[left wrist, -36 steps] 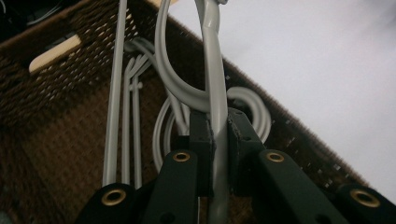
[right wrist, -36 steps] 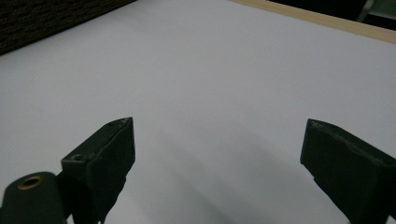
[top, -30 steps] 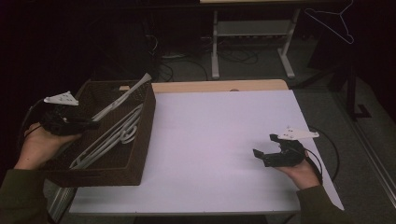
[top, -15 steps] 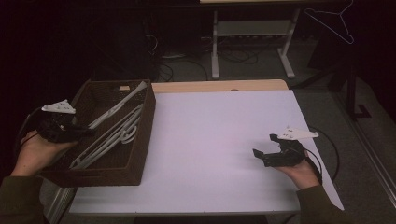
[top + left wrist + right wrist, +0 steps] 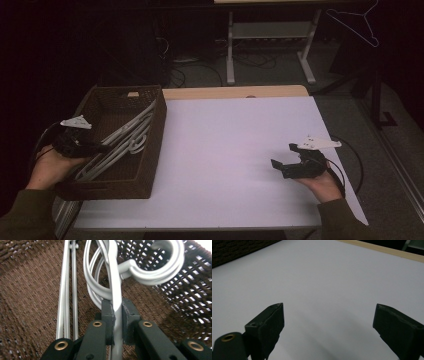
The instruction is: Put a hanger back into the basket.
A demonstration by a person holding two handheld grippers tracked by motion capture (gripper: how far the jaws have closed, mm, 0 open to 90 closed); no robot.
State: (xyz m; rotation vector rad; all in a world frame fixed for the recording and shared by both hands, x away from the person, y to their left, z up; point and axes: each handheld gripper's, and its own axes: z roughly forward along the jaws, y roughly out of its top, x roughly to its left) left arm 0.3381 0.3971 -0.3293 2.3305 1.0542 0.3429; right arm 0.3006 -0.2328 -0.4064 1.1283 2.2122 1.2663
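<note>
My left gripper (image 5: 117, 315) clamps a white hanger (image 5: 115, 287) in the wicker basket (image 5: 155, 135); I should lift slowly, untangling hooks. My right gripper (image 5: 329, 322) rests open-fingered.

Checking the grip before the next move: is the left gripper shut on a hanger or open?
Shut on it. In the left gripper view the left gripper has both jaws pressed against the white hanger inside the wicker basket.
</note>
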